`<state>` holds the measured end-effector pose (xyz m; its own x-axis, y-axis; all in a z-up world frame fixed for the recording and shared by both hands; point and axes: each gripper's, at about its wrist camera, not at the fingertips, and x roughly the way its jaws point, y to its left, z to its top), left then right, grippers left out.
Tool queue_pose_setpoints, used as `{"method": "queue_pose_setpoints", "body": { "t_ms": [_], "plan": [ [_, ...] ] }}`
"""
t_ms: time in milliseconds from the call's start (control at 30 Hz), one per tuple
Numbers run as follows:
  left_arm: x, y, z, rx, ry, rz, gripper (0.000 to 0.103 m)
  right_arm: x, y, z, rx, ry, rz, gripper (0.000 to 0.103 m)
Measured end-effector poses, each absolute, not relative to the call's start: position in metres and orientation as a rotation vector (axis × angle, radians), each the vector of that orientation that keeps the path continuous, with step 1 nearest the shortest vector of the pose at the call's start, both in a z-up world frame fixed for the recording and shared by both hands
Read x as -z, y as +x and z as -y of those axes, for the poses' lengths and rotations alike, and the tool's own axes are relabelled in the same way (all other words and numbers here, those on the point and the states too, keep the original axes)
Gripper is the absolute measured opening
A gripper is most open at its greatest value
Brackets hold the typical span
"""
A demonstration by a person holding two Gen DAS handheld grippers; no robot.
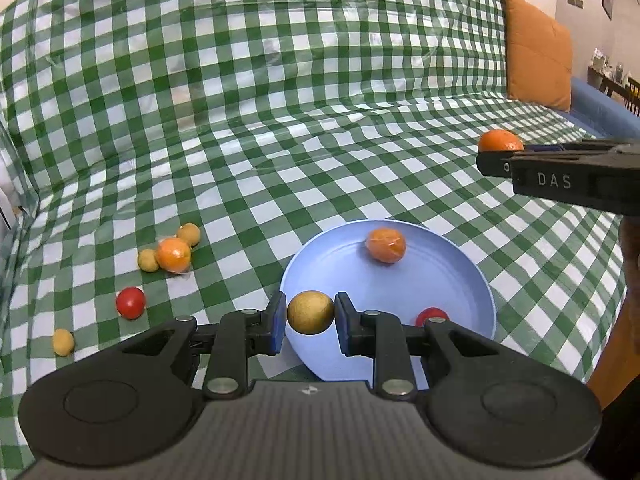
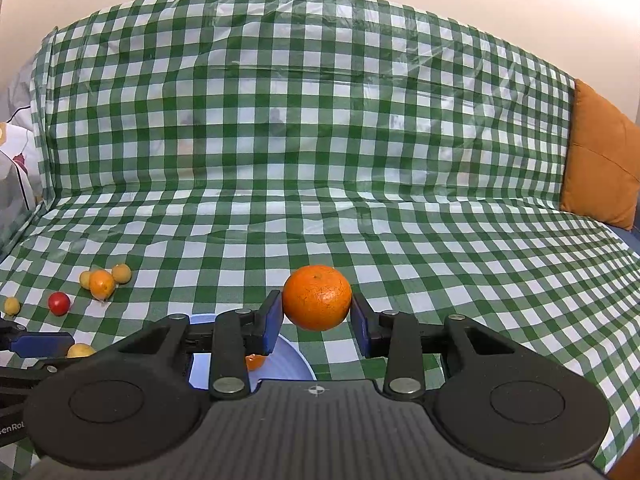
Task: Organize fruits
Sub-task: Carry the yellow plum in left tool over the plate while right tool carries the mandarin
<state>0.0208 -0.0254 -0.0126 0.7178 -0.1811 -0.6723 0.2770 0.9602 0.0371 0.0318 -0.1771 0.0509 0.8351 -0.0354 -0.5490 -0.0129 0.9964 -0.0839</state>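
Left wrist view: the left gripper (image 1: 310, 322) pinches a small round tan fruit (image 1: 310, 313) over the round blue plastic plate's (image 1: 460, 280) near rim. Farther off, the right gripper (image 2: 317, 312) squeezes a big orange (image 2: 317, 297), maybe beyond the plate.

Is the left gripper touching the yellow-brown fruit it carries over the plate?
Touching. In the left wrist view both blue pads of the left gripper press against the sides of the yellow-brown fruit, with no gap, above the near rim of the blue plate.
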Motion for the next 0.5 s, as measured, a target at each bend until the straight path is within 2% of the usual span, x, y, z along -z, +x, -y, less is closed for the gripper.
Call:
{"method": "queue_pose_setpoints", "body": {
  "t_ms": [500],
  "plan": [
    [0.0126,0.0247,0.0251,0.265,0.088,-0.745,0.028,-0.049,0.0346,0.1744,0.0,-0.103,-0.606,0.038]
  ]
}}
